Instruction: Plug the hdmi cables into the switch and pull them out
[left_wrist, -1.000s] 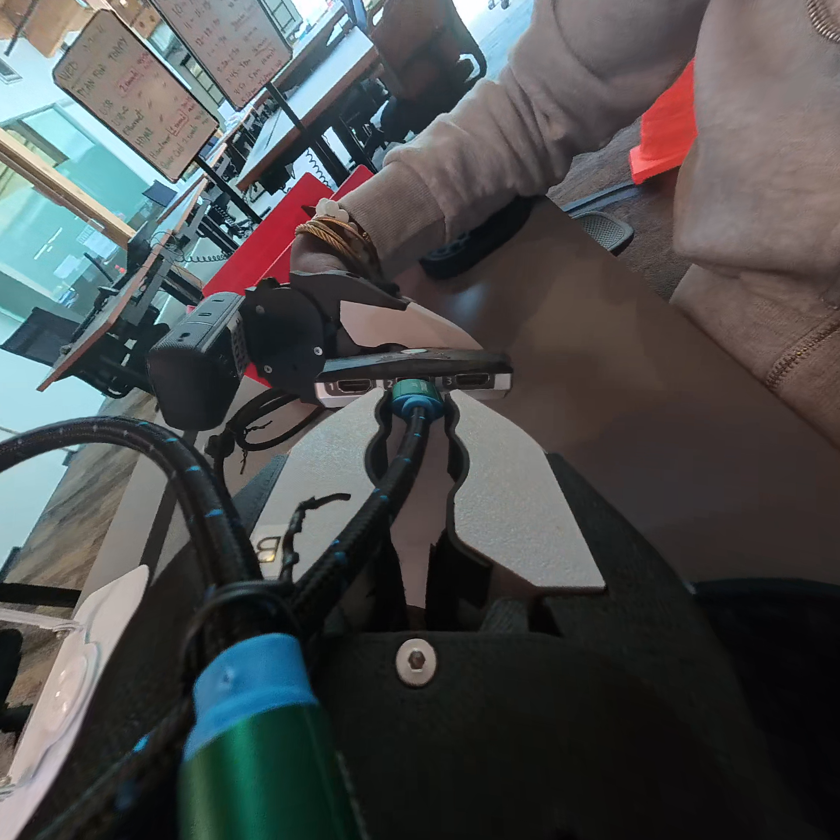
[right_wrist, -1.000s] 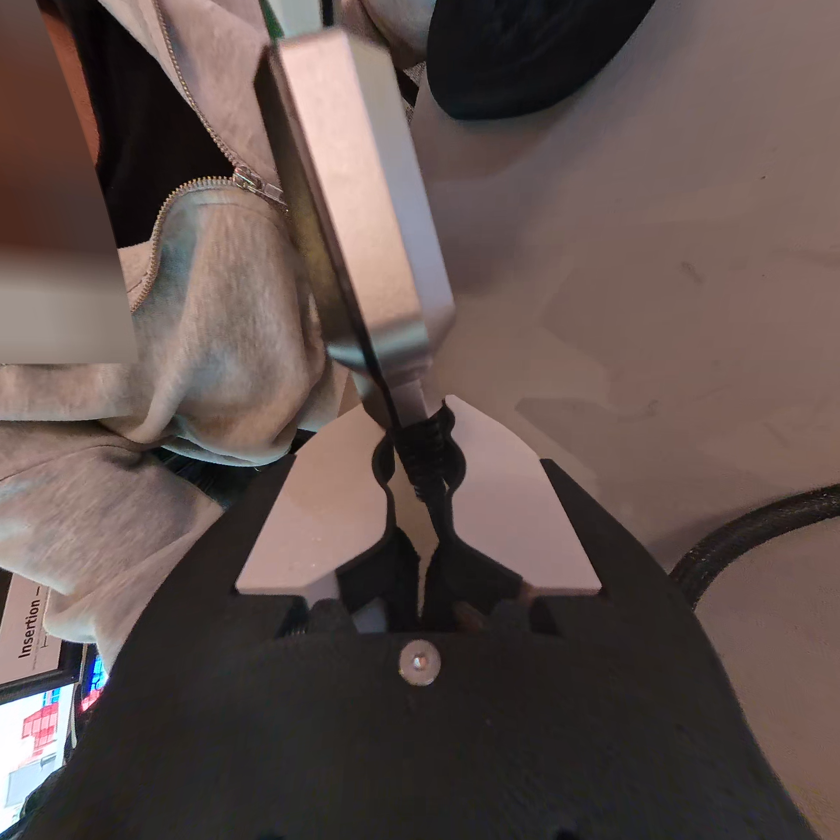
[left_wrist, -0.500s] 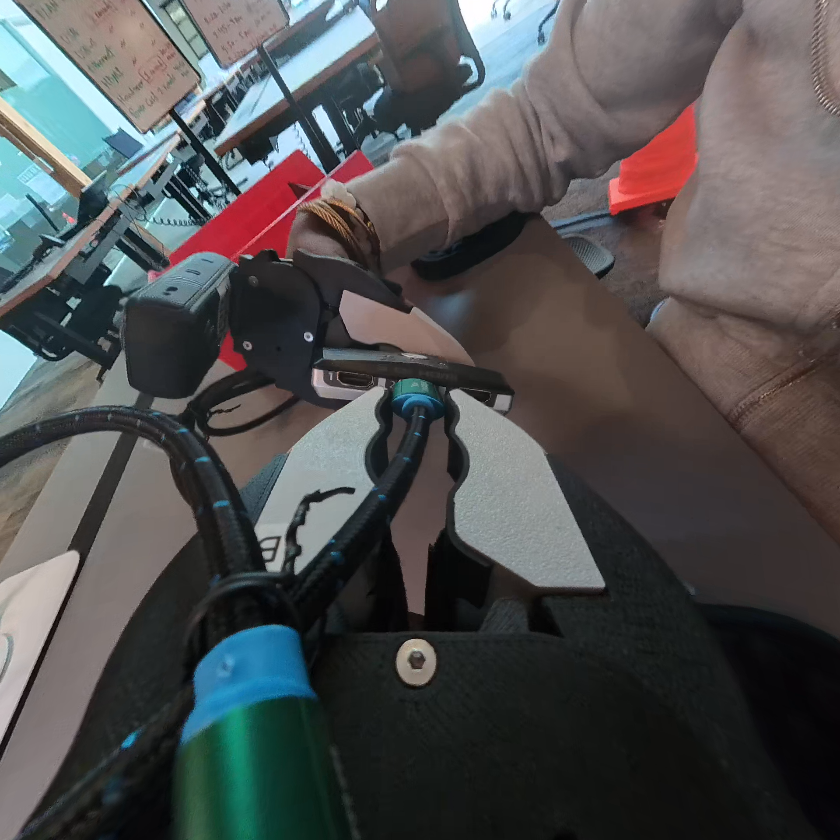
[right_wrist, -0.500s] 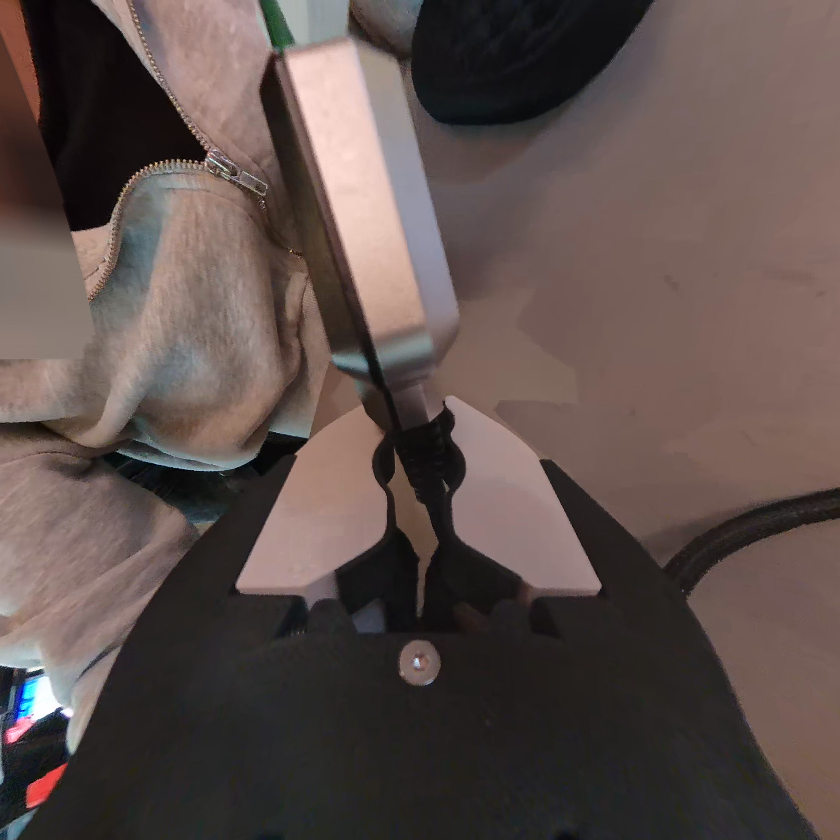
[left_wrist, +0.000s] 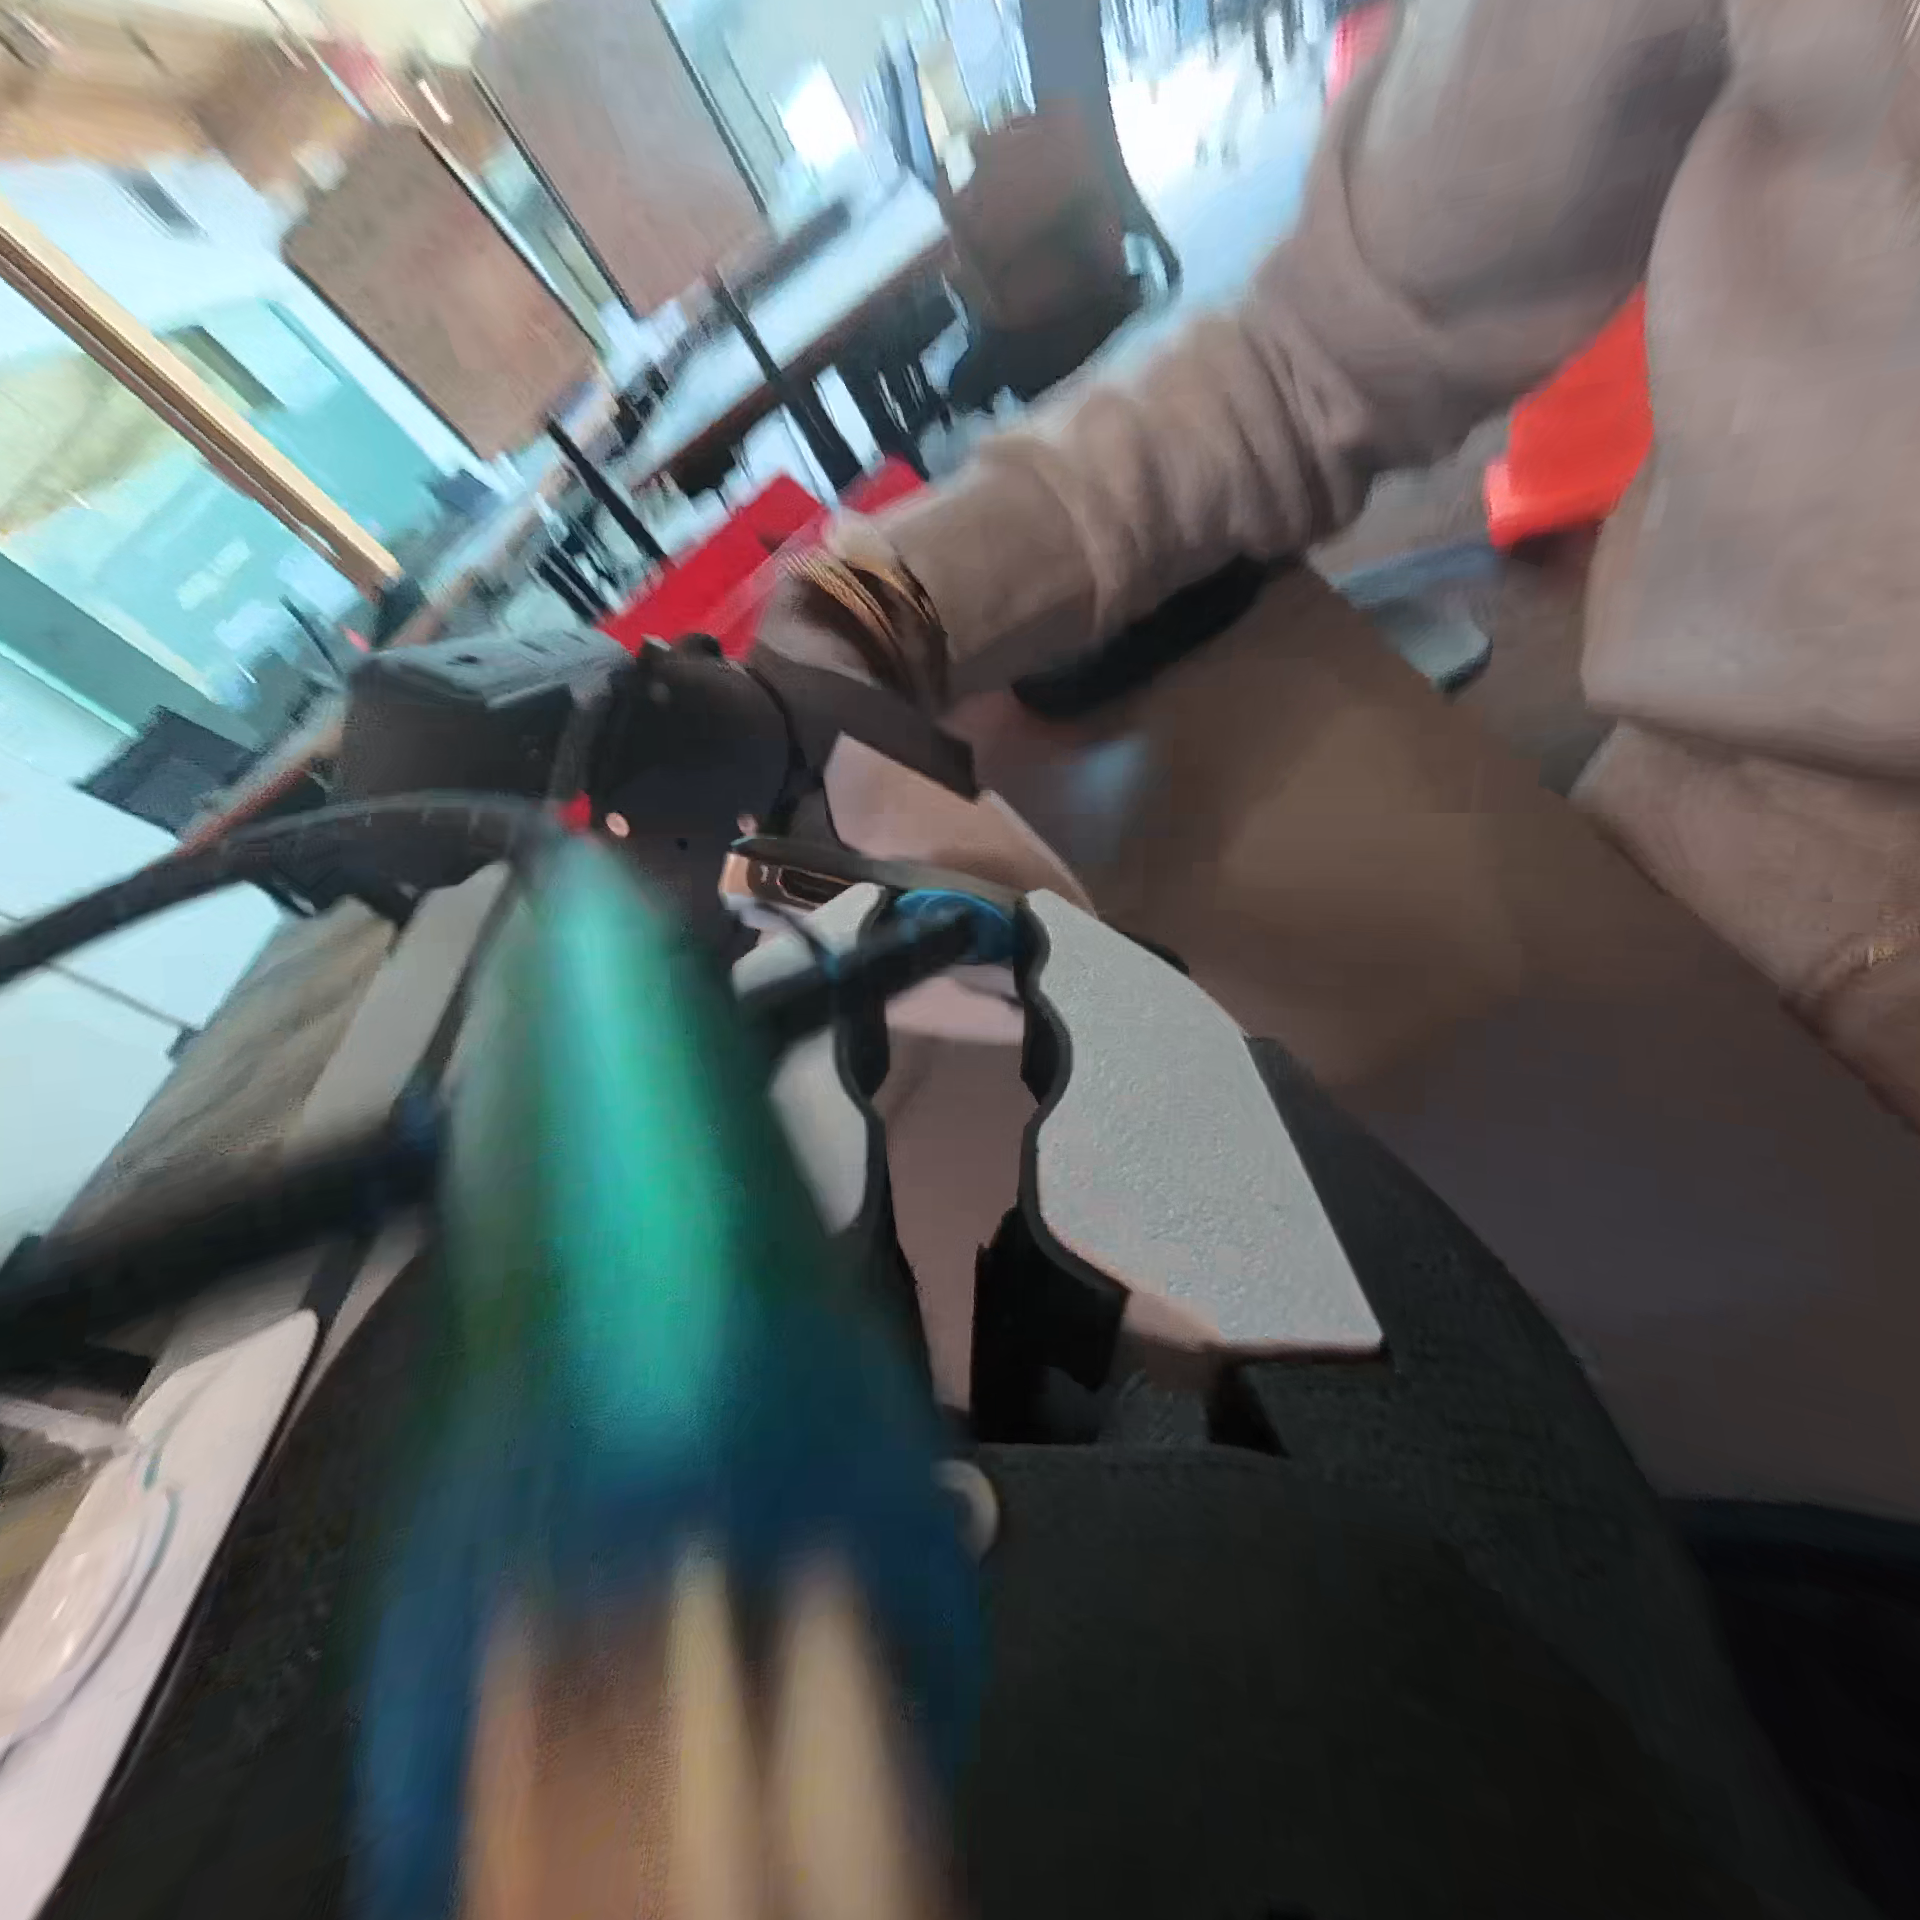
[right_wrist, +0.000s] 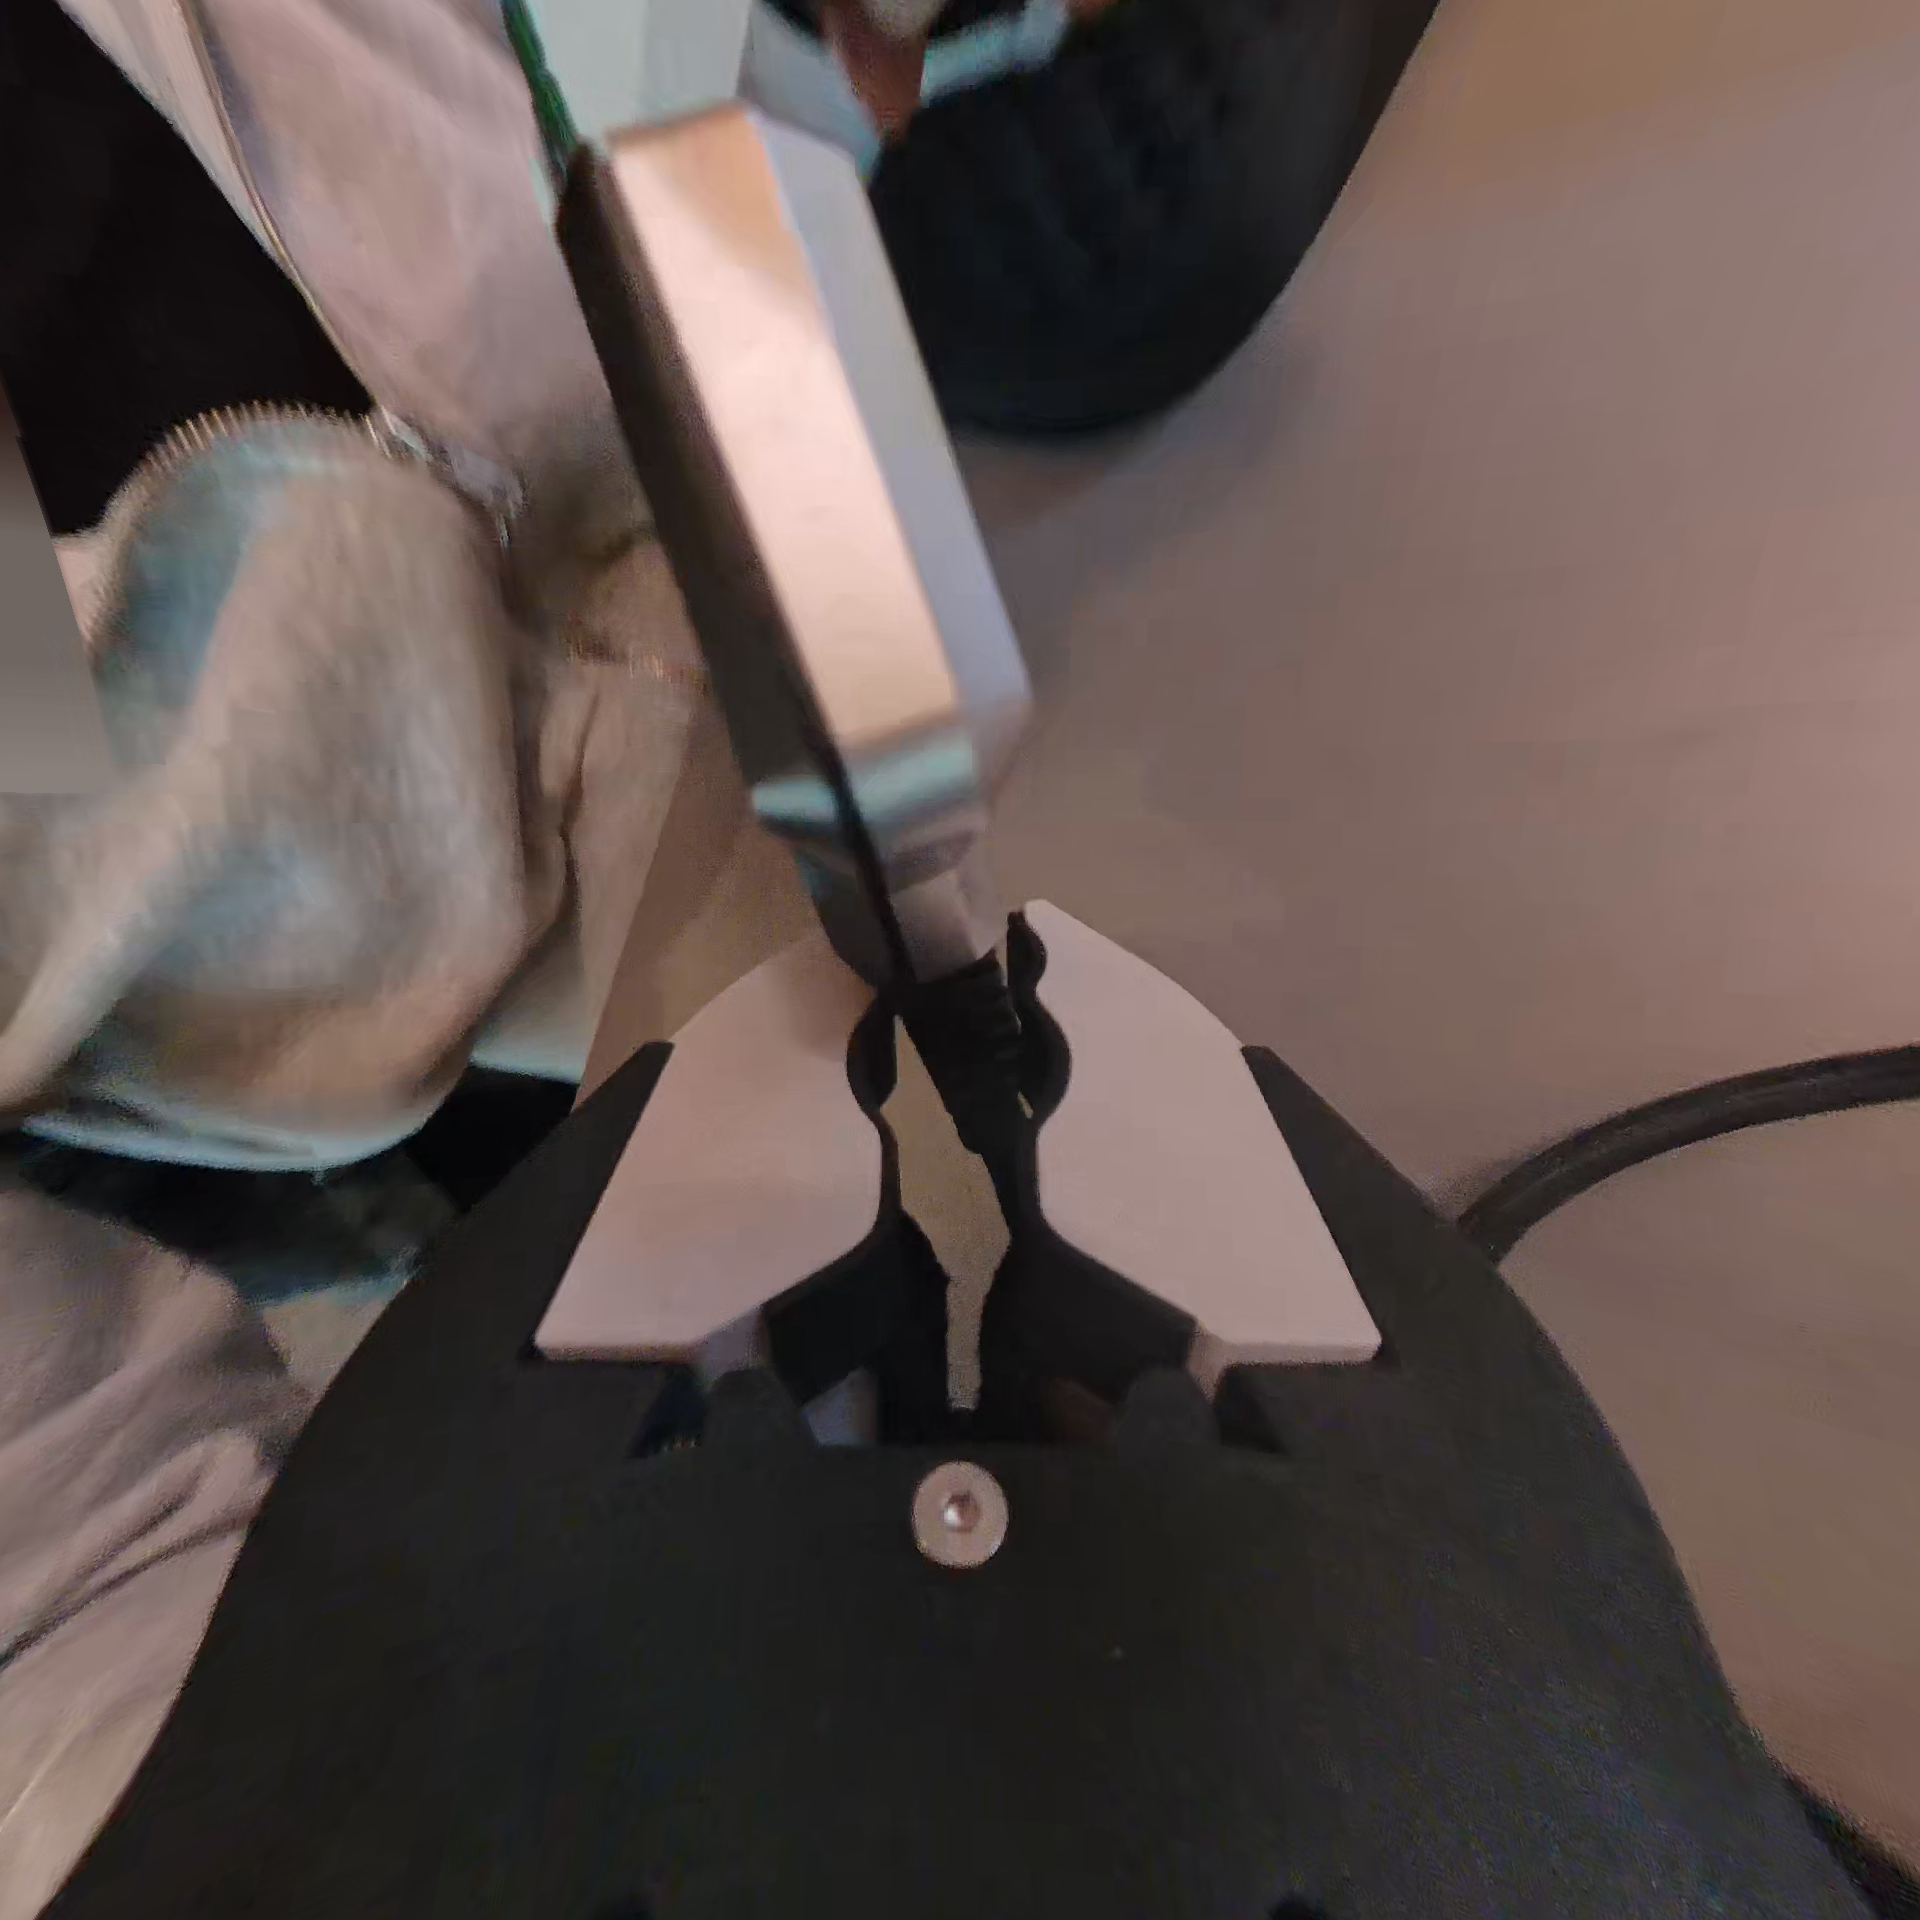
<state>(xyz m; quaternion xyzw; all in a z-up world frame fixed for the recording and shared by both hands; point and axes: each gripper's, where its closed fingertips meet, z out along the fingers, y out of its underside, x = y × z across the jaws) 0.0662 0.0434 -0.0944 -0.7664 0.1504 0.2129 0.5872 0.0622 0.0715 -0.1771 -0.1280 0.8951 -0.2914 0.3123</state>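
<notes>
- The switch (right_wrist: 831, 540) is a flat slab of brushed silver metal with a dark face, held above the smooth brown table (right_wrist: 1455, 727).
- The right gripper (right_wrist: 951, 997), with pale textured pads, pinches the ribbed black collar of the switch's lead.
- The left gripper (left_wrist: 951, 971) stands narrowly parted around the braided cable's blue plug (left_wrist: 951, 925), which sits at the switch's near edge; contact is blurred.
- A green connector barrel (left_wrist: 623, 1247) smears across the near left.

Smooth brown tabletop (right_wrist: 1507, 644), matte, running under both views; black cable (right_wrist: 1683, 1117) lying across it at right; dark rounded object (right_wrist: 1091, 260) resting at far edge.
</notes>
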